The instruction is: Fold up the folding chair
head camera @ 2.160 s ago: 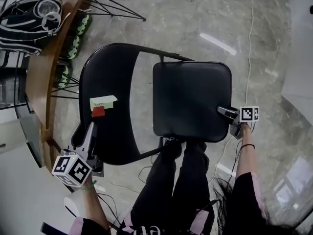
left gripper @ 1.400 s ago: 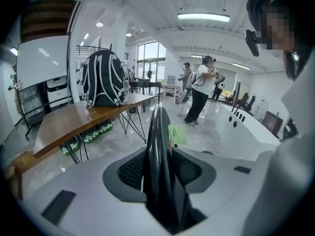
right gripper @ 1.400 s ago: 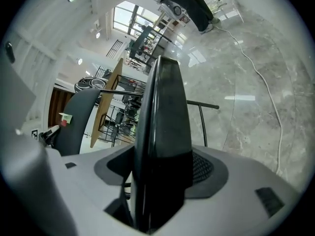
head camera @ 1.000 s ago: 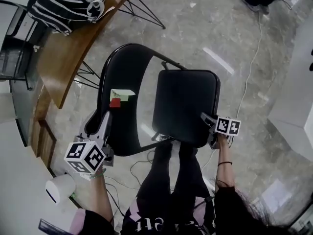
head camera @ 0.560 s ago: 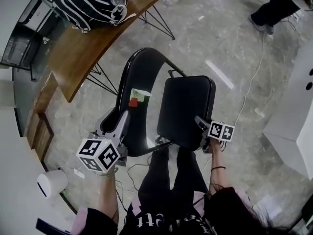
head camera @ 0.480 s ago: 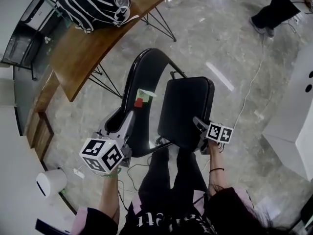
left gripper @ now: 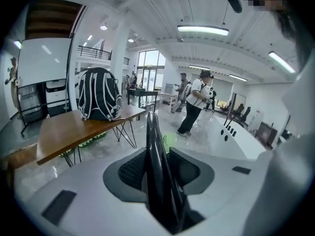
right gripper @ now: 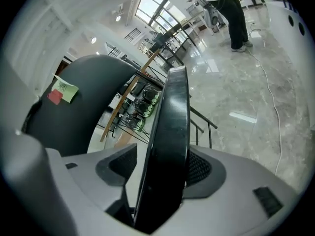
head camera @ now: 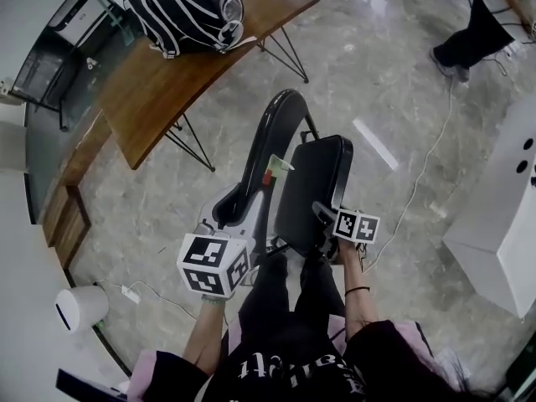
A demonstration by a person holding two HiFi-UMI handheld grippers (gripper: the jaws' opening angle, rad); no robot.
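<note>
The folding chair (head camera: pixel 293 174) stands on the polished floor (head camera: pixel 377 74), just in front of the person's legs (head camera: pixel 289 308) and near the wooden worktop (head camera: pixel 167 82). Its seat (head camera: pixel 316 187) is tipped up close to the backrest (head camera: pixel 272 132), with a gap between them, so we judge the fold to be partly done. The left tool (head camera: pixel 249 199) pinches the thin rim of the backrest; its jaws have just been closing, with that rim between the pads. The right tool (head camera: pixel 322 213) is clamped on the edge of the seat. We see four hazards from here. First, both grips sit on narrow, glossy edges, so a sideways pull from either hand could let a rim slide out of the pads and the seat drop open again. Second, as the gap closes, the right tool lies in the path between seat and backrest and could be trapped unless we release it or shift it outward in time. Third, uneven effort between the two hands could twist the frame and jam the hinge. Fourth, the chair's feet, which we cannot see, rest on a slick floor, so a push toward the worktop could make the chair skid or tip against it.
</note>
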